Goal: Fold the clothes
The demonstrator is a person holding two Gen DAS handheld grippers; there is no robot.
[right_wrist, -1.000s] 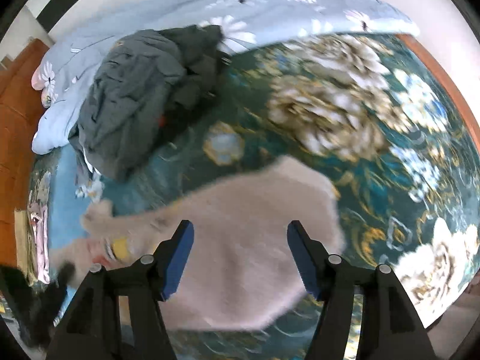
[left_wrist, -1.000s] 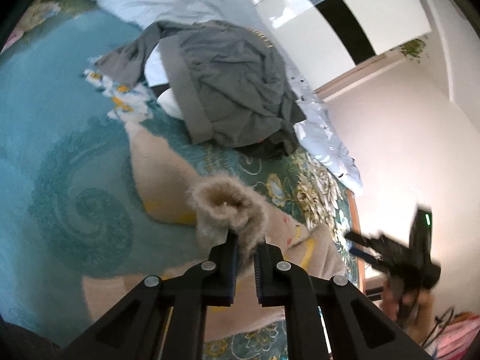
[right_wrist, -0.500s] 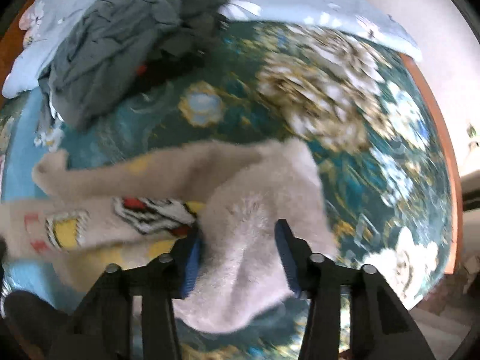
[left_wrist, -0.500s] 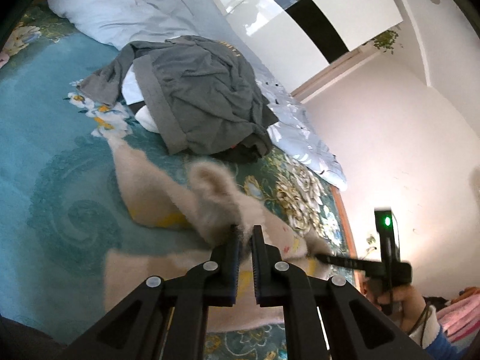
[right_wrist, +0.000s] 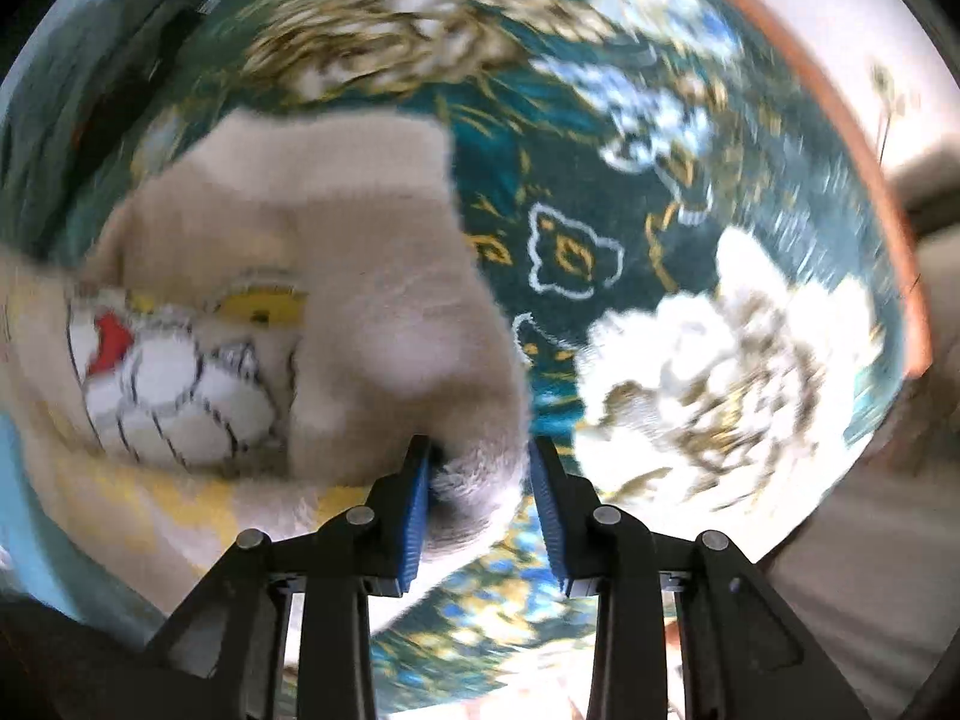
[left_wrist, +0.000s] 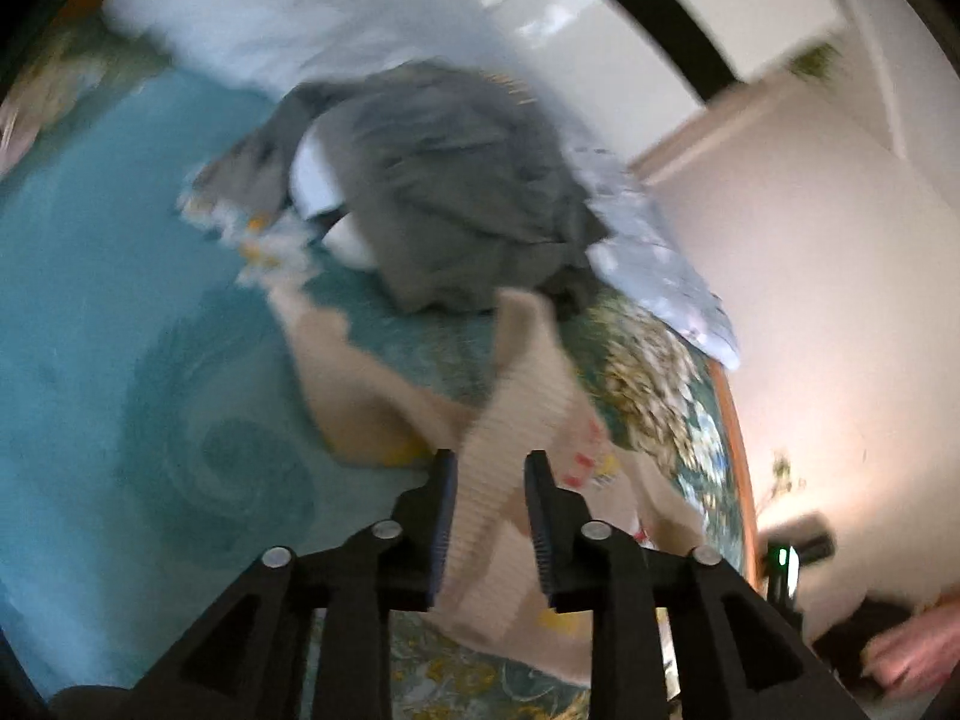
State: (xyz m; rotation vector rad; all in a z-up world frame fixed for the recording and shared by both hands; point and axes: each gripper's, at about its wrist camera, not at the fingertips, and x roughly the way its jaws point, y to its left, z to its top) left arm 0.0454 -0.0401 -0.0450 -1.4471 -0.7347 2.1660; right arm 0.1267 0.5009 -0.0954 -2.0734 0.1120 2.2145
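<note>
Left tongs: narrow gap, with a ribbed beige strip of the sweater between the pads; whether the pads press on it I cannot tell, the picture is blurred.
Right tongs: half wide, a fluffy fold of the sweater sits between the blue pads; real contact on both sides is not clear.
Bed cover: biggest thing, teal with swirl at the left of the left view; in the right view the cover is dark green with white and gold flowers.
Sweater: spread on the cover at the centre and bottom of both views, with a white, red and yellow picture at the left centre of the right view.
Grey clothes pile: upper centre, on the cover, just behind the sweater.
Pale quilt: behind the pile, running to the right.
Hard to see: both views have motion blur; the lower right corner of the left view shows a dark device with a green light, shape unclear.
Room: pale wall at the right, orange bed edge.
</note>
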